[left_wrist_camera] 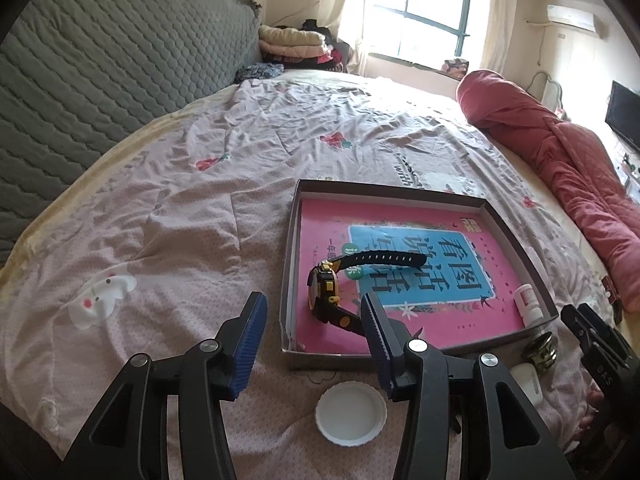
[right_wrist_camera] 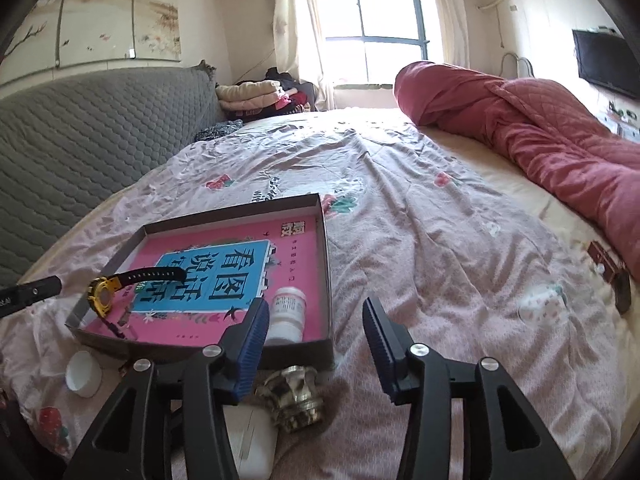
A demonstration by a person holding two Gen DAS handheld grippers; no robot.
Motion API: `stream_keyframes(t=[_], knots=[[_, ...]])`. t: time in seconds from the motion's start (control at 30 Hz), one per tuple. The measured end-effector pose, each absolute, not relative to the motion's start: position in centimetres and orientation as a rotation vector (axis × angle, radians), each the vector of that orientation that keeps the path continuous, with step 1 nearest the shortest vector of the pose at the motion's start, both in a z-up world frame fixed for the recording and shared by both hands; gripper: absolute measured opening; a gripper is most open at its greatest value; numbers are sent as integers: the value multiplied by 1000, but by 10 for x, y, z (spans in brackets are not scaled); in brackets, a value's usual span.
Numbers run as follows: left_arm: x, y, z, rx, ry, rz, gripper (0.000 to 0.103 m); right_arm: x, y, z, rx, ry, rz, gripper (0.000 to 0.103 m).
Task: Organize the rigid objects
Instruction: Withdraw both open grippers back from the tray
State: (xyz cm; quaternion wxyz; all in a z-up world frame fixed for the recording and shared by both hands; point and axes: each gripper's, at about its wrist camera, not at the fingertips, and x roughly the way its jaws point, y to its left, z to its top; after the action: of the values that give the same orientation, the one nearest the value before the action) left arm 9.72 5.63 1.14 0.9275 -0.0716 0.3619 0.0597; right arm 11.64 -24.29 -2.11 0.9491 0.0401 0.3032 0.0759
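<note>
Hovering over the pink printed bedspread (left_wrist_camera: 192, 220), the left gripper (left_wrist_camera: 314, 308) has its blue ribbed pads spread apart with nothing between them; its right pad overlaps the near wall of the shallow brown cardboard tray (left_wrist_camera: 516, 236). At about six o'clock from the fingertips, a round white plastic lid (left_wrist_camera: 351, 413) lies on the bedspread. At one o'clock, inside the tray, a black-and-yellow wristwatch (left_wrist_camera: 325, 285) rests on a pink-and-blue book cover (left_wrist_camera: 420, 264) that lines the tray floor. A small white labelled bottle (left_wrist_camera: 528, 304) lies on its side in the tray's near right corner.

The right gripper (right_wrist_camera: 316, 316) also stands parted and empty above the bedspread, its left pad in front of the tray's near right corner, just beside the bottle. At seven o'clock from its tips, a brass-coloured metal fitting (right_wrist_camera: 294, 396) sits outside the tray, and beside it lies a white rounded case (right_wrist_camera: 250, 444), possibly an earbud case. A rolled red quilt (right_wrist_camera: 540, 140) lies at two o'clock along the bed's far edge.
</note>
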Motion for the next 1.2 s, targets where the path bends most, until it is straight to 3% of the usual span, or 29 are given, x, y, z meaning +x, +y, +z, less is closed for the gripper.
stream_keyframes(t=[0.3, 0.43, 1.2], knots=[[82, 46, 18, -126, 727, 86, 52, 90, -231, -19, 32, 625, 153, 51], [76, 44, 21, -118, 719, 69, 59, 82, -227, -18, 17, 631, 153, 51], [52, 52, 25, -137, 722, 44, 59, 55, -225, -11, 45, 636, 124, 51]])
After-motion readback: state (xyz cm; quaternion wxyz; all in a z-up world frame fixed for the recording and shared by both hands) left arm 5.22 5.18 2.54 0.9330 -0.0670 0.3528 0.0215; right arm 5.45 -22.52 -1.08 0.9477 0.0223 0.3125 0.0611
